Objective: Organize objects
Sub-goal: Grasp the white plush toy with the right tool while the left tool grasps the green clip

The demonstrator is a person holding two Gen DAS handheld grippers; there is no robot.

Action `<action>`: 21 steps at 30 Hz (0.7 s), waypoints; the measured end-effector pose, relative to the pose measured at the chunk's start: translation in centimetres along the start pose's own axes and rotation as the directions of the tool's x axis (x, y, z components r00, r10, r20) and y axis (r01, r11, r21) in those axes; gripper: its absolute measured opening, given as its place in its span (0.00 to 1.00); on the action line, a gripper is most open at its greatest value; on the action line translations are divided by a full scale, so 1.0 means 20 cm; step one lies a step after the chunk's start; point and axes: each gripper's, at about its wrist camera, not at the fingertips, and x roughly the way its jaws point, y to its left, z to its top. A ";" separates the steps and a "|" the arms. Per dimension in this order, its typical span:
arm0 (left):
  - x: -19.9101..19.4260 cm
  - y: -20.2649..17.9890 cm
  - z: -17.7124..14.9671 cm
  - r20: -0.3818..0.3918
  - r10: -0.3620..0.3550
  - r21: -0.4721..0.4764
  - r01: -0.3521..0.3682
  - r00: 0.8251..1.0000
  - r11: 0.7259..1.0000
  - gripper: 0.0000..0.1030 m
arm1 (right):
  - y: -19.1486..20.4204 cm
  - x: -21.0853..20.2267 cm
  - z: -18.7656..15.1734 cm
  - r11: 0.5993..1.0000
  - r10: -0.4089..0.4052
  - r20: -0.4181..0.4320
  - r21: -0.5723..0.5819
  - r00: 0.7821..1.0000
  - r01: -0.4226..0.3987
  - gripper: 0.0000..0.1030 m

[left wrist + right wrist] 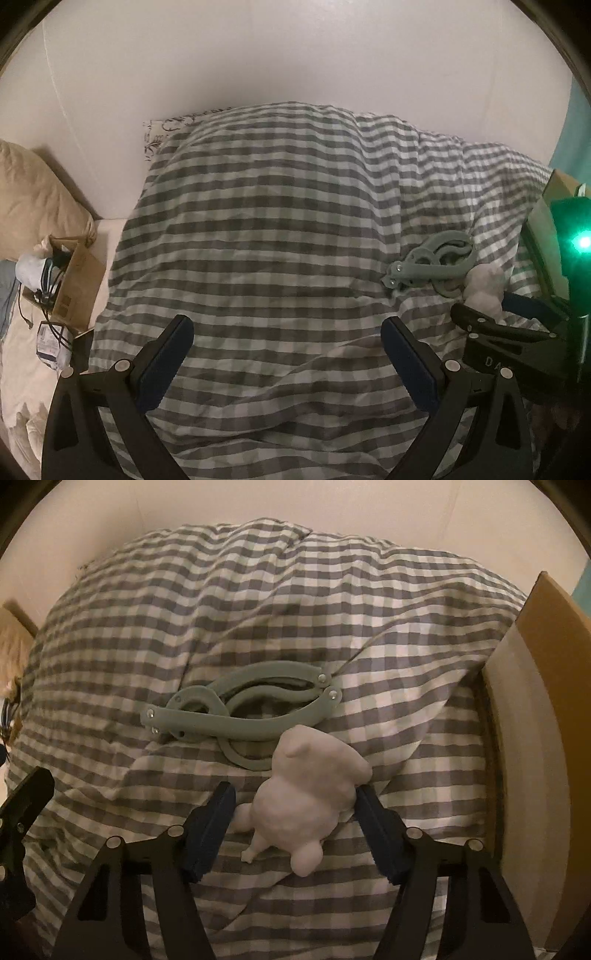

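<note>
A pale pink soft toy figure (306,794) lies on the grey-and-white checked duvet (184,609). My right gripper (294,790) straddles it: the right pad touches its side, while the left pad stands a little off its body, near one small limb. Just beyond the toy lies a grey-green folding plastic hanger (240,716). In the left wrist view the toy (484,284) and hanger (432,262) sit at the right, with the right gripper (482,308) around the toy. My left gripper (287,323) hangs open over bare duvet, holding nothing.
A cardboard box (532,701) stands along the duvet's right edge, close to the right gripper. At the far left sit a small cardboard box (70,288) with cables and a beige pillow (33,192). A white wall rises behind the bed.
</note>
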 end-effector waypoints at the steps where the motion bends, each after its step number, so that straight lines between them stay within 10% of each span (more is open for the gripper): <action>1: 0.00 -0.01 0.00 0.001 0.002 0.006 -0.002 1.000 1.000 1.00 | -0.01 -0.01 0.00 1.000 0.006 0.004 0.003 1.000 -0.006 0.64; 21: 0.14 -0.41 0.15 -0.001 -0.134 0.314 0.127 0.991 0.941 1.00 | -0.15 -0.32 0.07 1.000 -0.018 0.155 0.006 0.988 0.018 0.54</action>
